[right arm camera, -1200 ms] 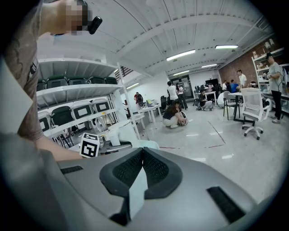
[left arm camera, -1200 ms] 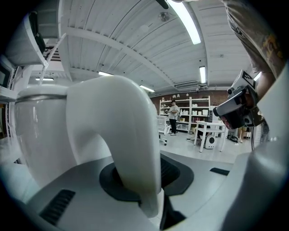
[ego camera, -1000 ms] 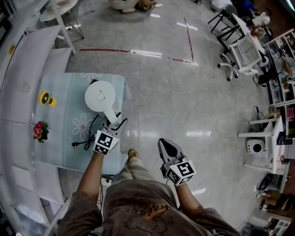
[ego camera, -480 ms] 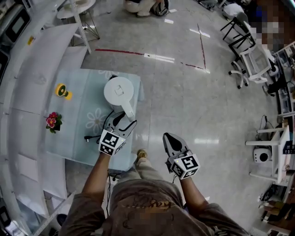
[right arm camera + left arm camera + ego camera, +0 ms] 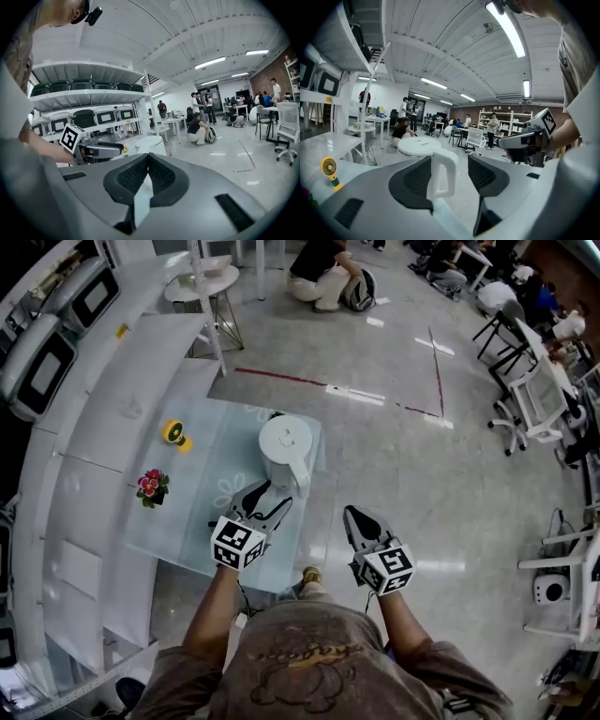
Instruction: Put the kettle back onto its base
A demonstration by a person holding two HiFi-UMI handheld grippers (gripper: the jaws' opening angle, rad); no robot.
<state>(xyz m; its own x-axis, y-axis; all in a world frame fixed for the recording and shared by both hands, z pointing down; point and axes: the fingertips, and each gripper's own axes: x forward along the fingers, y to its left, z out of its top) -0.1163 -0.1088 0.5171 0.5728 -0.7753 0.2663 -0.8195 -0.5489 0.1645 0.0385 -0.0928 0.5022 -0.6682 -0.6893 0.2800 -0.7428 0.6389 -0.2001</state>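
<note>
The white kettle point(image 5: 286, 448) stands upright on the pale blue table point(image 5: 197, 521), lid on, handle point(image 5: 302, 477) turned toward me. From above, its base is hidden under it. My left gripper point(image 5: 265, 499) is open, just short of the handle and a little to its left. In the left gripper view the handle point(image 5: 443, 174) stands ahead of the wide-apart jaws, and neither pad touches it. My right gripper point(image 5: 360, 522) hangs over the floor right of the table, shut and empty. Its pads meet in the right gripper view point(image 5: 147, 172), where the kettle point(image 5: 149, 143) shows beyond them.
A small yellow fan point(image 5: 173, 433) and a pot of red flowers point(image 5: 150, 487) sit on the table's left side. White shelving point(image 5: 84, 427) runs along the left. A person crouches on the floor point(image 5: 323, 273) far ahead, and office chairs point(image 5: 534, 395) stand at the right.
The left jaws have opened off the kettle handle and drawn back from it. Both grippers have lifted a little. The kettle has stayed upright on the table.
</note>
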